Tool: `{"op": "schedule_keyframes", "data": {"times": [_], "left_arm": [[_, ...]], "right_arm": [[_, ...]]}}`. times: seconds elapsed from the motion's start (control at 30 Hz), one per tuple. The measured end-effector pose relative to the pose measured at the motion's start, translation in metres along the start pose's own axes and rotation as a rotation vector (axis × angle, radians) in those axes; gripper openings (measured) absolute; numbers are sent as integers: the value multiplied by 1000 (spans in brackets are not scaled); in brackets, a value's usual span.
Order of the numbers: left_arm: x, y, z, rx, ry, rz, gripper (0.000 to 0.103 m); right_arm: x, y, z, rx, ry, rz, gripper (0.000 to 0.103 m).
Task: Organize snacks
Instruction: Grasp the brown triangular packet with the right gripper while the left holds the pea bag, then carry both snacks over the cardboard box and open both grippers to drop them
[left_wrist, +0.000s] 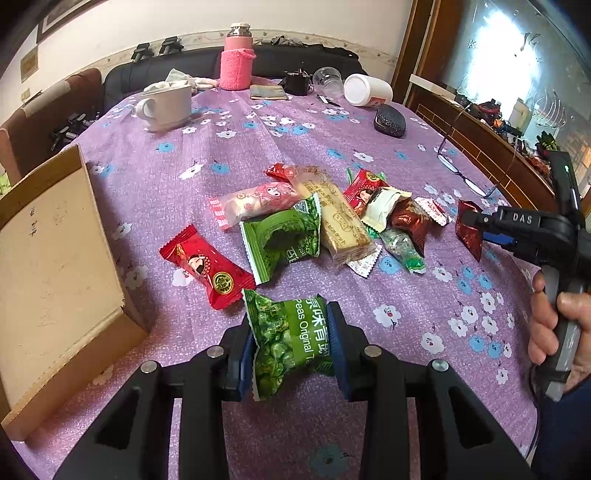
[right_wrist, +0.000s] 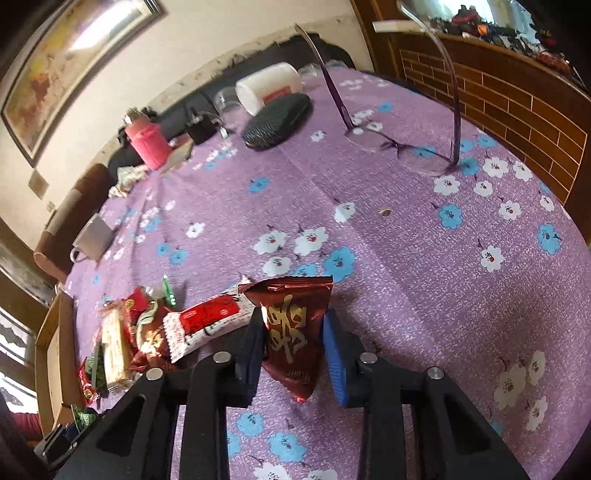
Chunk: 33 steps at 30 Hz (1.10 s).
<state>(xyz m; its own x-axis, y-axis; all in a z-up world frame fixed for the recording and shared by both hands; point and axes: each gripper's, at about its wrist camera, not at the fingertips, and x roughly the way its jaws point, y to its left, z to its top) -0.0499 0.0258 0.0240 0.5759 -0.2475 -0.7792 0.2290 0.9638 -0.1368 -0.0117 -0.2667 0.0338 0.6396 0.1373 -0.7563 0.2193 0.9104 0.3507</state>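
Left claw (left_wrist: 293, 341), its blue ribbed pads closed against a crinkled green pea packet (left_wrist: 291, 339) printed with white lettering, holds the packet above the near part of the worktop (left_wrist: 332, 129), which is draped in a purple cloth with white and blue flowers. Right claw (right_wrist: 293, 341), likewise closed, pinches a glossy dark-red foil packet (right_wrist: 291, 328) with gold characters near the right edge of the worktop; its saw-toothed seam points away from the camera. Between the two, a loose heap of snacks (left_wrist: 332, 218) lies on the cloth: a second green packet (left_wrist: 280, 236), a pale rectangular biscuit bar (left_wrist: 340, 218) in clear film, a pink-and-white wrapped sweet (left_wrist: 255, 203) and a red candy (left_wrist: 207, 269) lying just left of the heap. A shallow cardboard box (left_wrist: 55, 277), flat-walled and matt brown, stands at the left. Far back are a white mug (left_wrist: 166, 105), a pink knitted bottle sleeve (left_wrist: 236, 68) and a white jar (left_wrist: 367, 90) lying on its side; spectacles (right_wrist: 402, 147) rest at the right.
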Motion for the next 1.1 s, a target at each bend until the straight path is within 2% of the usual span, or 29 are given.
{"op": "schedule_keyframes", "data": {"times": [0.2, 0.3, 0.47, 0.67, 0.83, 1.1], "left_arm": [[-6, 4, 0, -21, -30, -11, 34], [-4, 4, 1, -23, -21, -5, 34], [-3, 2, 5, -22, -23, 23, 34], [-15, 8, 9, -46, -52, 36, 34], [-31, 16, 12, -63, -81, 49, 34], [-67, 52, 13, -137, -127, 77, 34]], "right_arm": [[-25, 7, -4, -37, -136, 43, 29], [-32, 9, -4, -58, -162, 75, 29], [-34, 12, -3, -74, -146, 159, 29], [-47, 32, -14, -173, -179, 243, 29], [-53, 48, -24, -255, -174, 306, 29], [-49, 76, -38, -328, -82, 370, 29]]}}
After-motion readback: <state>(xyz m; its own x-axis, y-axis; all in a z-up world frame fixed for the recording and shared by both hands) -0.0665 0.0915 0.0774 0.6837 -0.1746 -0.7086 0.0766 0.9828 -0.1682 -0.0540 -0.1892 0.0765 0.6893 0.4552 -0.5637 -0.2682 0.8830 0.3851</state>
